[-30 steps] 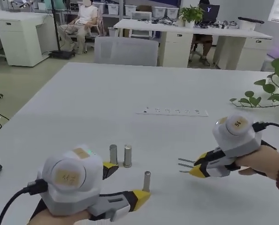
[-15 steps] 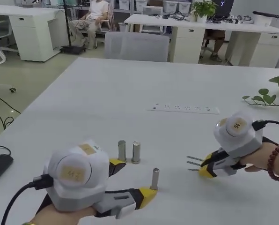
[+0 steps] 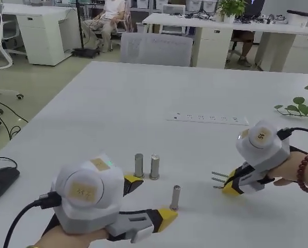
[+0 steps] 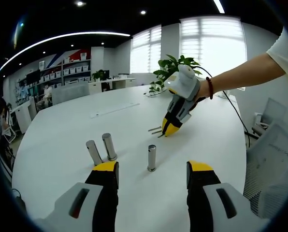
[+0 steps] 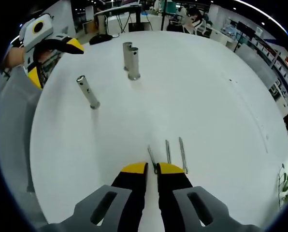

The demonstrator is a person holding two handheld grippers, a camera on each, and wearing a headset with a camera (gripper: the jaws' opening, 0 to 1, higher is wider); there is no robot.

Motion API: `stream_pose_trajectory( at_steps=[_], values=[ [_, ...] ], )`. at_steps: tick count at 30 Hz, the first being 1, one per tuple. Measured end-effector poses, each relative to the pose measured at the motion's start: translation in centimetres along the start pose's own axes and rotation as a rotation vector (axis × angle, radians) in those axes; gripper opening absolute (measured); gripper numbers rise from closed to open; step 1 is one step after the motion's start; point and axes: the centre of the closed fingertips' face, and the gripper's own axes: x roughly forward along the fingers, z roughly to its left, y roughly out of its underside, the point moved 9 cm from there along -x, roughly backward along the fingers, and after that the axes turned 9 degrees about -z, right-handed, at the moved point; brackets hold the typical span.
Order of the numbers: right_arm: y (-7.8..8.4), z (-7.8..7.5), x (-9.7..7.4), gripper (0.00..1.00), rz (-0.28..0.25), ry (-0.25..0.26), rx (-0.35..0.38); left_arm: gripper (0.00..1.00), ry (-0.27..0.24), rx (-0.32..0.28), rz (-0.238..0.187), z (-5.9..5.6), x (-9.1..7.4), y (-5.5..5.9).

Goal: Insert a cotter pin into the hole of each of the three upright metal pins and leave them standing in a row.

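Nothing's done yet, I'd say: all three upright metal pins [image 4: 151, 157] stand on the white table [image 3: 143, 113] with bare holes. One sits just ahead of the left gripper [image 4: 152, 169], between its wide-open jaws, touching neither. The other two stand paired off its left jaw. The right gripper [image 5: 153, 169] looks pinched on one of the cotter pins [image 5: 167, 151], with two beside its right jaw. All three insertions are left.

A round sticker [image 3: 260, 136] atop the right gripper [image 3: 228, 188] carries two dark digits, too blurred to read for certain. The yellow sticker [image 3: 81, 191] on the left gripper [image 3: 153, 199] bears marks that are just as unreadable.
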Motion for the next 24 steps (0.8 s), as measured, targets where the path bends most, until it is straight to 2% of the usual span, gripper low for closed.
stream_pose_trajectory(
  at_steps=[3, 12, 14, 18, 24],
  values=[
    [-0.4, -0.2, 0.2, 0.09, 0.037, -0.018, -0.019, 0.56, -0.001, 0.001, 0.002, 0.1, 0.0, 0.0],
    [-1.3, -0.3, 0.6, 0.05, 0.139, -0.016, -0.062, 0.55, -0.005, -0.003, 0.008, 0.1, -0.2, 0.2],
    [-1.4, -0.3, 0.6, 0.04, 0.157, -0.016, -0.092, 0.55, -0.010, -0.008, 0.009, 0.2, -0.2, 0.2],
    [-1.4, -0.3, 0.6, 0.04, 0.170, -0.016, -0.109, 0.55, -0.012, -0.010, 0.009, 0.2, -0.4, 0.3],
    [-1.3, -0.3, 0.5, 0.03, 0.159, -0.016, -0.124, 0.55, -0.010, -0.015, 0.009, 0.1, -0.4, 0.3]
  ],
)
